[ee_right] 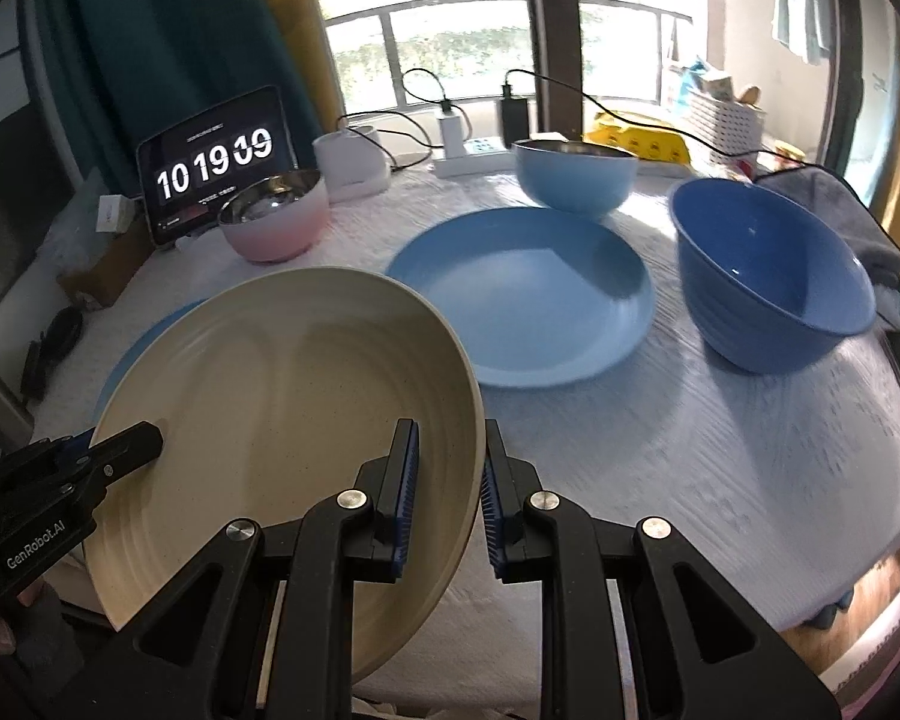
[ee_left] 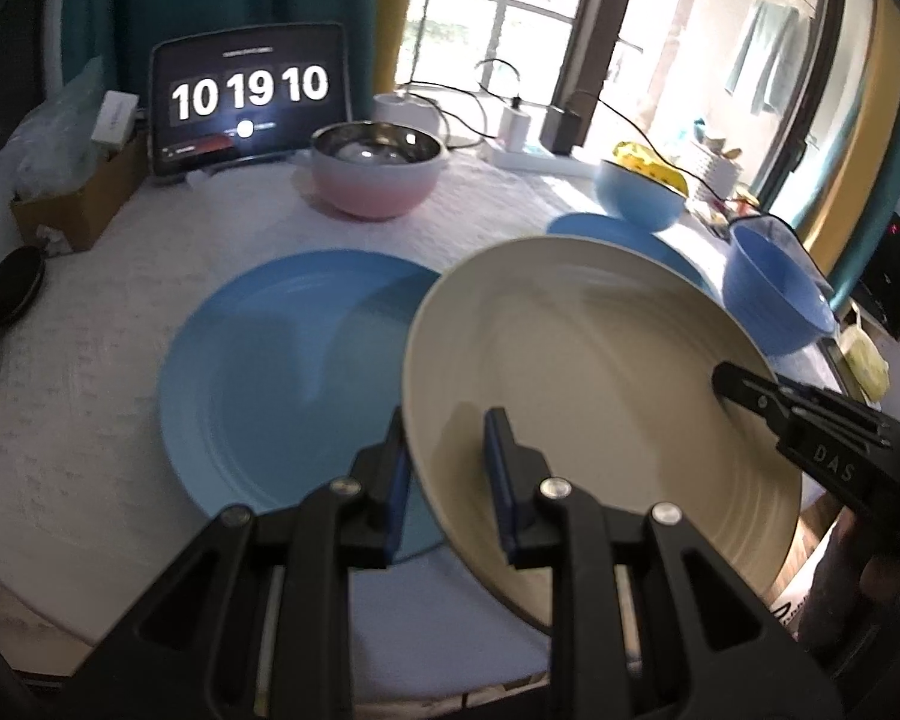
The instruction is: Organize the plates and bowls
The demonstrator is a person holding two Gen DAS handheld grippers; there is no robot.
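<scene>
A beige plate (ee_left: 600, 372) (ee_right: 282, 408) hangs tilted above the white tablecloth, held by both grippers. My left gripper (ee_left: 450, 480) is shut on its near left rim, and my right gripper (ee_right: 450, 492) is shut on its right rim. Each one's black finger also shows in the other view, on the plate's edge. Below the beige plate lies a light blue plate (ee_left: 270, 372). A second blue plate (ee_right: 522, 294) lies further right. A pink bowl (ee_left: 375, 174), a light blue bowl (ee_right: 573, 180) and a deep blue bowl (ee_right: 768, 282) stand around them.
A tablet (ee_left: 252, 102) showing a clock leans at the back, with a cardboard box (ee_left: 72, 204) to its left. A power strip (ee_right: 468, 159) with chargers and cables runs along the window side. A white basket (ee_right: 726, 120) stands at the far right.
</scene>
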